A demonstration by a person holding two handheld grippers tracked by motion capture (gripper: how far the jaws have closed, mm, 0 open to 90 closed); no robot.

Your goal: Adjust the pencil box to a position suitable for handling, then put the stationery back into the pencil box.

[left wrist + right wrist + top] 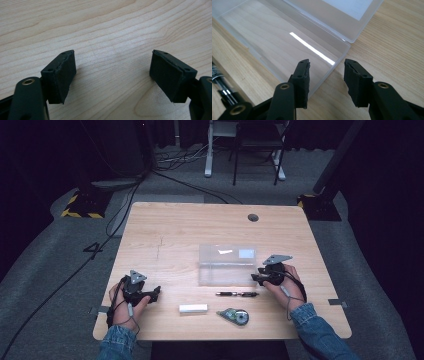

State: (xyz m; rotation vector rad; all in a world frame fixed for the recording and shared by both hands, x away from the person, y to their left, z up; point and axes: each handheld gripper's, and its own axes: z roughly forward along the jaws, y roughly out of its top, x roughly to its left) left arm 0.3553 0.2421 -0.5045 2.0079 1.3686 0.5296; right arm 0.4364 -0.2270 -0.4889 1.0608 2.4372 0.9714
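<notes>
A clear plastic box (226,274) lies open in the middle of the table, its lid (227,252) folded back flat behind it. In the right gripper view the box (274,37) is empty and its lid (342,10) carries a white label. My right gripper (256,279) sits at the box's near right corner. Its jaws (327,72) straddle that corner wall, one over the inside and one outside, with gaps on both sides, so it is open. My left gripper (156,292) rests at the table's front left, open (112,72) over bare wood.
A black pen (237,294) lies just in front of the box, and its end shows in the right gripper view (219,82). A white eraser block (193,308) and a correction tape dispenser (234,315) lie near the front edge. A round cable hole (253,217) is at the back.
</notes>
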